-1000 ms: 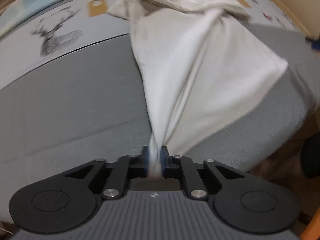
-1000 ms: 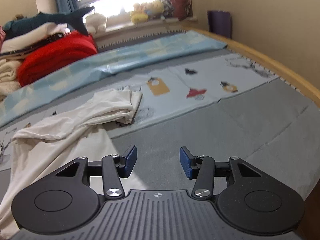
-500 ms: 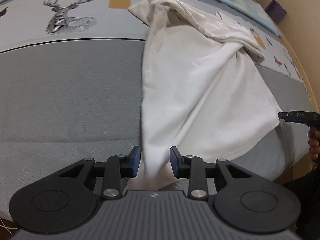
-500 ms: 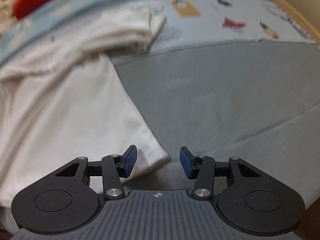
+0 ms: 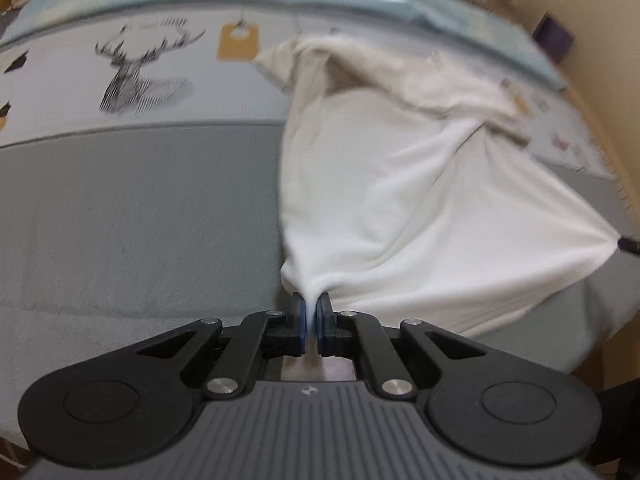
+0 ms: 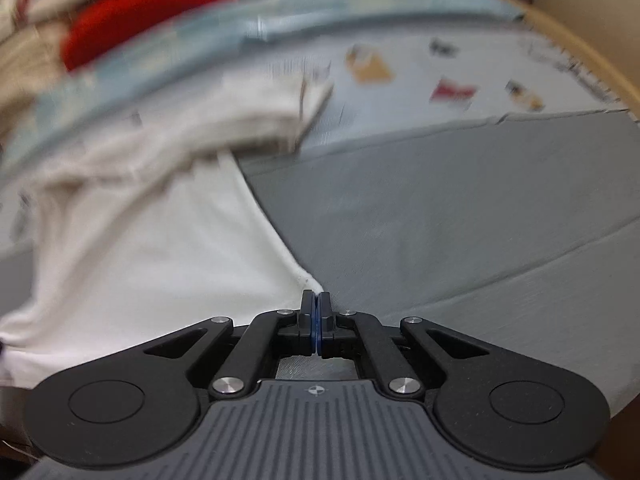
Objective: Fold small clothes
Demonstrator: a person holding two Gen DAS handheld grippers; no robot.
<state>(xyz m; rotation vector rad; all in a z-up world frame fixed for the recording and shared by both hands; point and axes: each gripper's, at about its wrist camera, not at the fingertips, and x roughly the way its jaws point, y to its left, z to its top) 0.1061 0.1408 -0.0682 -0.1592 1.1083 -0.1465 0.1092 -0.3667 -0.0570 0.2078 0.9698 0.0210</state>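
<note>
A white garment [image 5: 420, 196] lies spread on the grey bed cover, its far part bunched up. My left gripper [image 5: 310, 310] is shut on the garment's near left corner, and the cloth pulls into a point between the pads. My right gripper [image 6: 316, 304] is shut on the near right corner of the same white garment [image 6: 168, 248]. The right gripper's tip [image 5: 630, 245] shows at the right edge of the left wrist view, at the garment's other corner.
The bed has a grey cover [image 5: 140, 220] near me and a printed sheet with a deer [image 5: 136, 76] farther off. A red folded cloth [image 6: 148, 12] and other piled textiles lie at the far left. A wooden bed rim [image 6: 592, 68] runs along the right.
Both grippers were open half a second ago and have closed on the garment's near corners. The left had let go of its earlier bunch and regripped. Both views are blurred from motion.
</note>
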